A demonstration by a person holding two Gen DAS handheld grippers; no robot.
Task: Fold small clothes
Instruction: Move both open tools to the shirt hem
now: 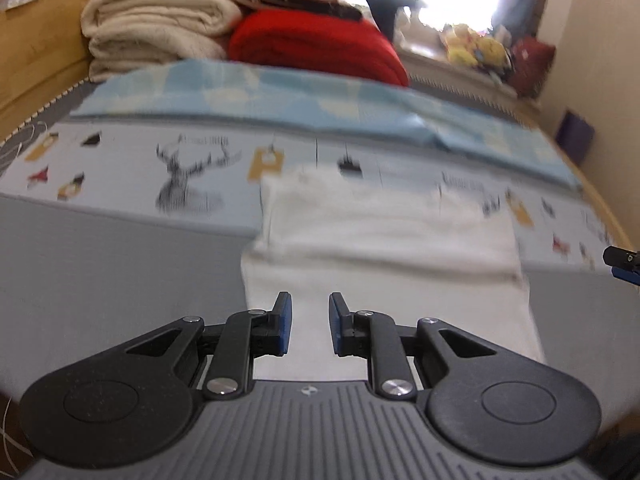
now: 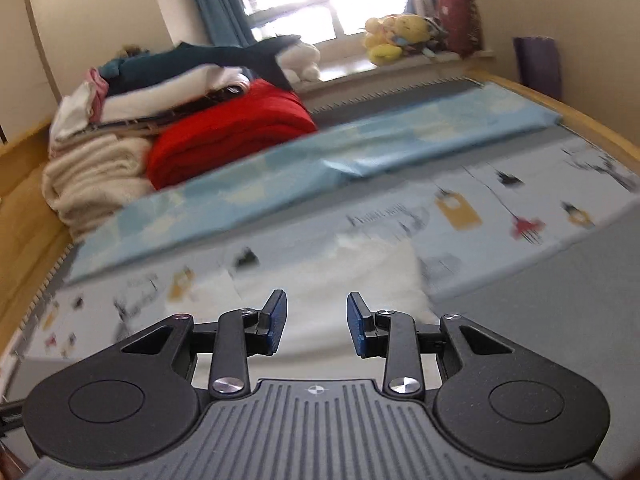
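Note:
A small white garment (image 1: 384,240) lies flat on the bed, partly folded, spanning the grey sheet and the patterned one. My left gripper (image 1: 310,320) hovers above its near end, open by a narrow gap with nothing between the blue pads. In the right wrist view the same white garment (image 2: 352,280) lies just beyond my right gripper (image 2: 316,320), which is open and empty above it. The tip of the right gripper (image 1: 622,264) shows at the right edge of the left wrist view. Both views are blurred.
A light blue folded sheet (image 1: 280,96) runs across the bed behind the garment. Behind it stand a red blanket (image 1: 316,48), cream blankets (image 1: 156,28) and stacked clothes. Wooden bed frame (image 1: 36,68) at the left, plush toys (image 2: 400,36) on the windowsill, a wall at the right.

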